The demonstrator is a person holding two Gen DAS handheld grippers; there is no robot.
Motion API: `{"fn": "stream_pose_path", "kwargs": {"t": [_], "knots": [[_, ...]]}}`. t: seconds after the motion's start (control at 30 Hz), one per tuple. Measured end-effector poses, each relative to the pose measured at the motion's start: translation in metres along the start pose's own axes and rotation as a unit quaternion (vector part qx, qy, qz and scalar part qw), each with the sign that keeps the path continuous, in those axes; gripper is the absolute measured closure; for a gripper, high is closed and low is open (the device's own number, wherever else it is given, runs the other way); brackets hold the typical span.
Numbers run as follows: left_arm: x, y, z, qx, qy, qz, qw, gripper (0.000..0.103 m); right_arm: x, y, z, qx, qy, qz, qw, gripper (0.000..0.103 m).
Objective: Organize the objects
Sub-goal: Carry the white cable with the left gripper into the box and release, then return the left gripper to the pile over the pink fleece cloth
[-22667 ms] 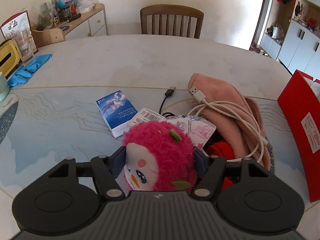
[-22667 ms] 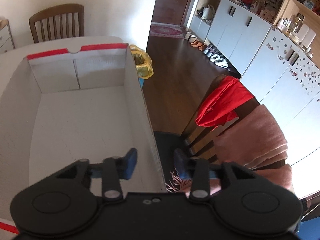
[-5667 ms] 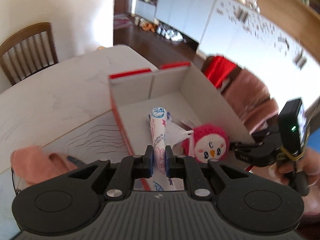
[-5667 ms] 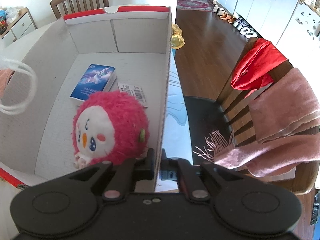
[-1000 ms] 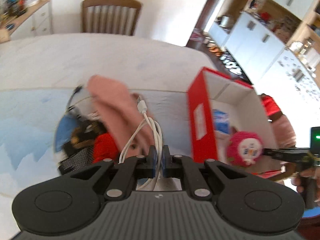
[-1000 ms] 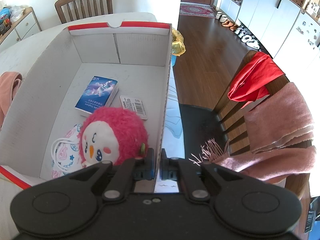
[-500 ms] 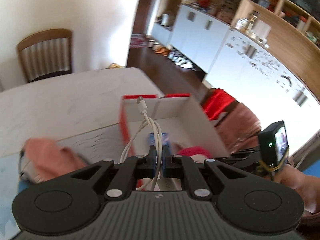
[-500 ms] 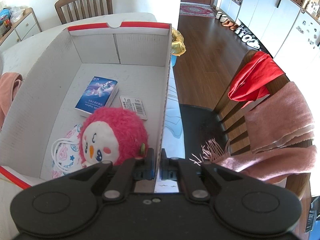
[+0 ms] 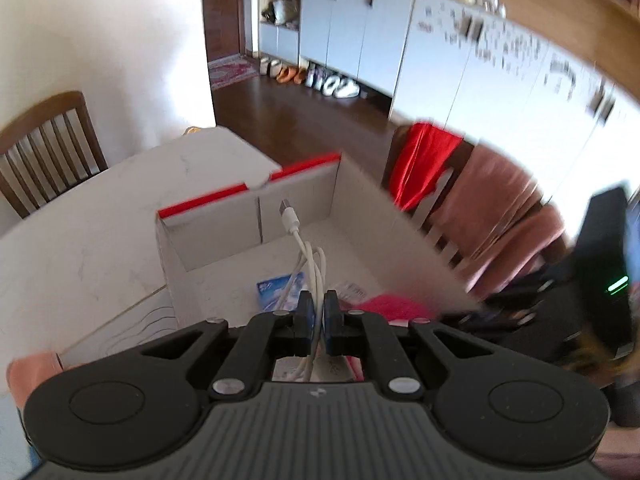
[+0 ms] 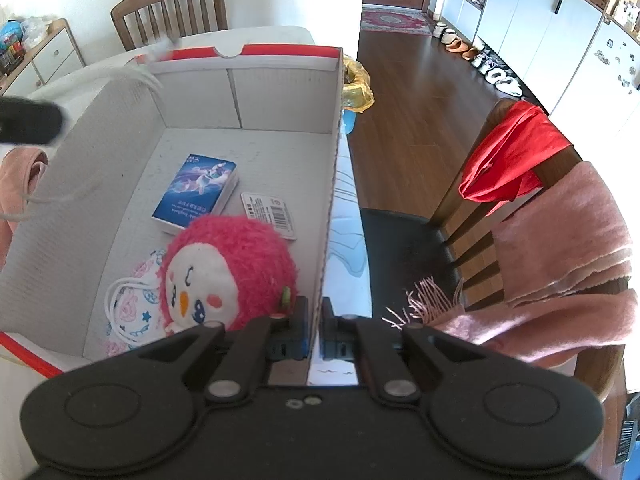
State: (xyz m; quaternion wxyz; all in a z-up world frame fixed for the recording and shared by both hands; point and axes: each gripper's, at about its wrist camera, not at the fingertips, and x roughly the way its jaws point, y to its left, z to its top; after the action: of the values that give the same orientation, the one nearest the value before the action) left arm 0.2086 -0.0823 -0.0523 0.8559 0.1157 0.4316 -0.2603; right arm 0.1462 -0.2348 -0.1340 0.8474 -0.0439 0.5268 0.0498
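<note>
My left gripper (image 9: 317,312) is shut on a coiled white USB cable (image 9: 306,256) and holds it over the open white box with red rims (image 9: 224,236). In the right wrist view the cable (image 10: 132,76) is a blur above the box's left wall. My right gripper (image 10: 315,330) is shut on the box's right wall (image 10: 334,184) near its front corner. In the box lie a pink plush penguin (image 10: 228,272), a blue packet (image 10: 198,192), a barcode tag (image 10: 270,214) and a patterned face mask (image 10: 128,304).
The box stands on a pale table (image 9: 80,232). A pink cloth (image 10: 20,184) lies left of the box. A chair (image 10: 516,216) draped with red and pink cloths stands to the right. Another wooden chair (image 10: 172,4) stands at the far side.
My left gripper has swung with the cable from the pile of cloths on the table to above the box. The right gripper has kept still on the box wall.
</note>
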Motion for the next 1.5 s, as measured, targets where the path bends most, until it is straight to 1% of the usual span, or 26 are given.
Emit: {"fn": "stream_pose_path", "kwargs": {"t": [0.13,0.23,0.37,0.5,0.7,0.83,0.93,1.03,1.1,1.13,1.2,1.23,1.27,1.3,1.37,1.43,1.47,1.5], "knots": [[0.026,-0.002,-0.012,0.016,0.024,0.019,0.9994,0.098,0.000,0.000,0.000,0.000,0.000,0.000,1.000,0.099],[0.040,-0.002,-0.017,0.019,0.039,0.024,0.9987,0.098,-0.001,-0.001,0.000,0.002,-0.001,0.002,1.000,0.099],[0.057,0.004,-0.021,0.003,0.066,0.015,0.9977,0.098,-0.001,0.000,0.000,0.003,-0.001,0.002,1.000,0.099],[0.068,0.011,-0.026,-0.020,0.092,-0.003,0.9956,0.098,-0.002,0.000,0.000,0.006,-0.001,0.003,1.000,0.099],[0.080,0.013,-0.032,-0.029,0.121,-0.027,0.9919,0.098,-0.002,-0.002,0.001,0.008,-0.001,0.003,1.000,0.099],[0.084,0.013,-0.037,-0.032,0.136,-0.026,0.9899,0.097,-0.001,-0.002,0.001,0.009,-0.001,0.004,1.000,0.099],[0.084,0.013,-0.039,-0.036,0.143,-0.030,0.9887,0.093,-0.002,-0.002,0.001,0.010,-0.001,0.004,1.000,0.099],[0.082,0.014,-0.041,-0.041,0.142,-0.036,0.9883,0.088,-0.001,-0.002,0.001,0.011,-0.001,0.004,1.000,0.099],[0.080,0.014,-0.042,-0.043,0.141,-0.035,0.9884,0.076,-0.001,-0.002,0.000,0.012,-0.001,0.004,1.000,0.099],[0.078,0.014,-0.043,-0.045,0.139,-0.033,0.9887,0.073,-0.001,-0.002,0.000,0.011,-0.001,0.004,1.000,0.099],[0.074,0.016,-0.044,-0.049,0.134,-0.031,0.9892,0.063,-0.001,-0.002,0.000,0.011,-0.001,0.004,1.000,0.099],[0.073,0.017,-0.040,-0.050,0.132,-0.031,0.9895,0.061,-0.001,-0.002,0.000,0.011,-0.001,0.004,1.000,0.099],[0.070,0.019,-0.040,-0.052,0.129,-0.031,0.9898,0.058,-0.001,-0.003,0.000,0.012,-0.002,0.004,1.000,0.099],[0.067,0.020,-0.039,-0.055,0.126,-0.033,0.9900,0.052,-0.001,-0.003,0.000,0.012,-0.002,0.005,1.000,0.099],[0.058,0.021,-0.039,-0.057,0.118,-0.042,0.9905,0.047,-0.001,-0.003,0.000,0.012,-0.002,0.004,1.000,0.099],[0.047,0.019,-0.039,-0.052,0.109,-0.045,0.9917,0.042,-0.001,-0.003,0.000,0.012,-0.002,0.004,1.000,0.098],[0.044,0.015,-0.037,-0.049,0.104,-0.045,0.9924,0.037,-0.001,-0.003,0.000,0.012,-0.002,0.004,1.000,0.098],[0.039,0.013,-0.037,-0.047,0.098,-0.046,0.9930,0.035,-0.001,-0.003,0.000,0.013,-0.002,0.004,1.000,0.098]]}}
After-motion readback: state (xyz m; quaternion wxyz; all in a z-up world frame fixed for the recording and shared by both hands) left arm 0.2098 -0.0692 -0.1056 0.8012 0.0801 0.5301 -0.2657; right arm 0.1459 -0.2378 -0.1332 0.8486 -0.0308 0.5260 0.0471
